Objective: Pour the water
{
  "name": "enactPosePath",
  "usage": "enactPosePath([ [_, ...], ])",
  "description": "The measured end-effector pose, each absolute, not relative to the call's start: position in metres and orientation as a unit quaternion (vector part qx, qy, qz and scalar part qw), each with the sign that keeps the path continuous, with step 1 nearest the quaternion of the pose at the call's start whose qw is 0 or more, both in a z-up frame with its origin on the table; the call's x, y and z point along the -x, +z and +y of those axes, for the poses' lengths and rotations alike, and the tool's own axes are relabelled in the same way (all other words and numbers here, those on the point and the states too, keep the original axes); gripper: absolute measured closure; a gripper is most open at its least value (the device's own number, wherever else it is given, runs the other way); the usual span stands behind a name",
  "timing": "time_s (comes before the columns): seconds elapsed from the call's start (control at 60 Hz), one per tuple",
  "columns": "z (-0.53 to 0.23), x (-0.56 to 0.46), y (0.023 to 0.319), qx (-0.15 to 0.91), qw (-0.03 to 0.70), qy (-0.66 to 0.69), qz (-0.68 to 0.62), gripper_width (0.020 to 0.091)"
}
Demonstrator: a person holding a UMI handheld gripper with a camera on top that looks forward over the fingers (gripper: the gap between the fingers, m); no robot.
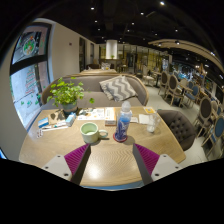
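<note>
The clear plastic water bottle (123, 123) with a blue label stands upright near the middle of the round, light wooden table (110, 160), just ahead of the gripper (111, 157) and a little to the right of the line between its fingers. Just beside it on the left sits a pale green ceramic mug (90, 129), also upright on the tabletop; a small object lies between mug and bottle, too small to tell what it is.

The gripper hangs low over the near part of the table with its fingers spread wide. The two magenta pads (74, 157) stand well apart, with bare wood between them, and they hold nothing. Both bottle and mug lie beyond the fingertips, untouched.

Farther back on the left of the table stands a green leafy potted plant (66, 94), with what look like boxes or books (54, 118) laid near its base. On the right side of the table lie some white papers or cards (146, 119). A dark grey upholstered chair (180, 127) stands at the table's right edge. Behind the table runs a sofa carrying a grey and white zigzag-patterned cushion (118, 87). Beyond that, a dim room opens with wooden chairs (176, 88) and ceiling lights.
</note>
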State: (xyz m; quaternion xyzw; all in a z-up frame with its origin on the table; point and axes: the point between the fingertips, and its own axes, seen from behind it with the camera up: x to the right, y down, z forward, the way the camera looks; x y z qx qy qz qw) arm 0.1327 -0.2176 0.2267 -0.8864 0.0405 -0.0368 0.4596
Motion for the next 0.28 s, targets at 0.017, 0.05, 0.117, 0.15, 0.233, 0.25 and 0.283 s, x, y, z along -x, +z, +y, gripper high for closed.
enactPosePath([
  [0.017,-0.22,-0.132,0.227,0.887,0.459,-0.038,0.04,0.0248],
  [0.05,-0.225,-0.131,0.228,0.888,0.457,-0.039,0.04,0.0247],
  [0.117,-0.231,-0.13,0.229,0.888,0.455,-0.046,0.039,0.0247],
  [0.15,-0.235,-0.13,0.229,0.889,0.453,-0.05,0.037,0.0248],
  [0.233,-0.239,-0.128,0.232,0.888,0.456,-0.054,0.033,0.025],
  [0.25,-0.239,-0.126,0.232,0.888,0.455,-0.054,0.033,0.025],
  [0.283,-0.24,-0.125,0.233,0.889,0.454,-0.051,0.033,0.0249],
])
